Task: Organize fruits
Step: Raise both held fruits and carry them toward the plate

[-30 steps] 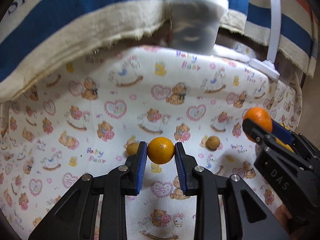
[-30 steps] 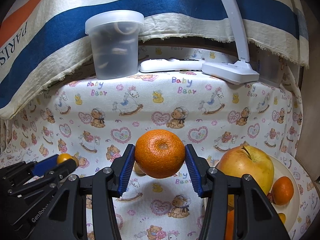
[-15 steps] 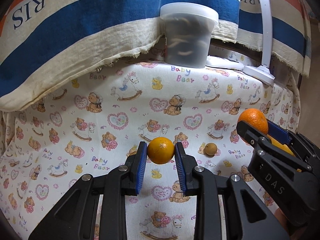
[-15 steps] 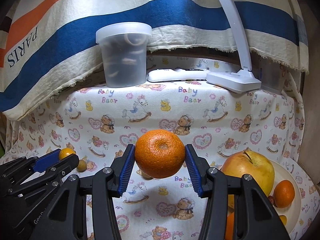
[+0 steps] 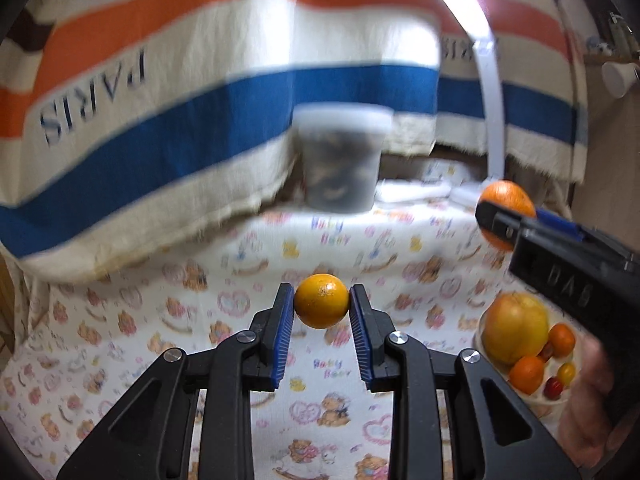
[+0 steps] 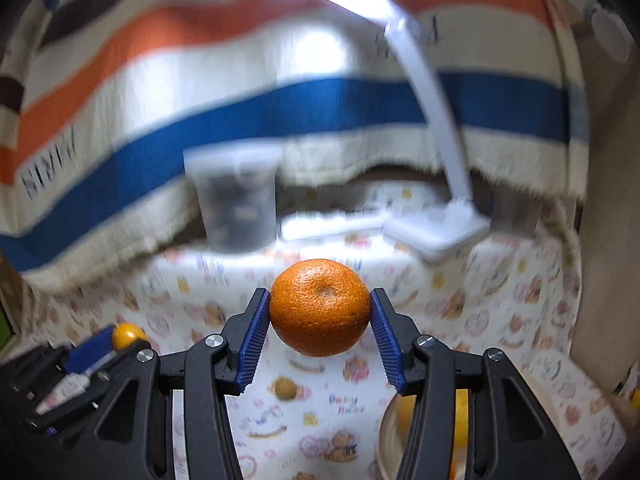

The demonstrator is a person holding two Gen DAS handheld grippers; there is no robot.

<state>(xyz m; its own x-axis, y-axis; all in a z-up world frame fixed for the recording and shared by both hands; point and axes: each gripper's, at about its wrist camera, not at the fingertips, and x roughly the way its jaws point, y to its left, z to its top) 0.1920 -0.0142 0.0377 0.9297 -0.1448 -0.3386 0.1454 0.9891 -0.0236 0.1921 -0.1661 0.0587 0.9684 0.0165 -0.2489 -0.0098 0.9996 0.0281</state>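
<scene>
Small yellow-orange fruit (image 5: 321, 300): clamped between the blue pads of the left claw (image 5: 321, 308) at the lower centre of the left wrist view, clear of the cloth below; also seen at the lower left of the right wrist view, at the tip of that claw.
Left claw state: closed tight on the small fruit, both pads pressing its sides.
Mandarin (image 6: 320, 307): larger, deep orange, dimpled skin, its navel facing the camera; gripped at the centre of the right wrist view by the right claw (image 6: 320, 312), off the cloth.
Right claw state: clamped on the mandarin, jaws moderately spread by its width; in the left wrist view it enters from the right edge, the mandarin at its tip.
Hand (image 5: 588, 412): part of a hand shows at the lower right of the left wrist view, under the right claw's body.
Small brown fruit (image 6: 285, 389): lies alone on the cloth, lower centre of the right wrist view, beneath the mandarin in the frame.
Bowl (image 5: 532, 402): pale, at the right of the left wrist view, holding a large yellow-red apple (image 5: 515, 328), two small orange fruits and some tiny red and yellow ones.
Counter (image 5: 224, 320): covered with a white cloth printed with bears and hearts.
Lidded tub (image 5: 340, 160): translucent, blurred, at the back of the counter.
Lamp (image 6: 436, 232): white, its base right of the tub, its neck curving up.
Backdrop: striped cloth (image 5: 200, 112) in blue, orange and cream, lettered "PARIS".
</scene>
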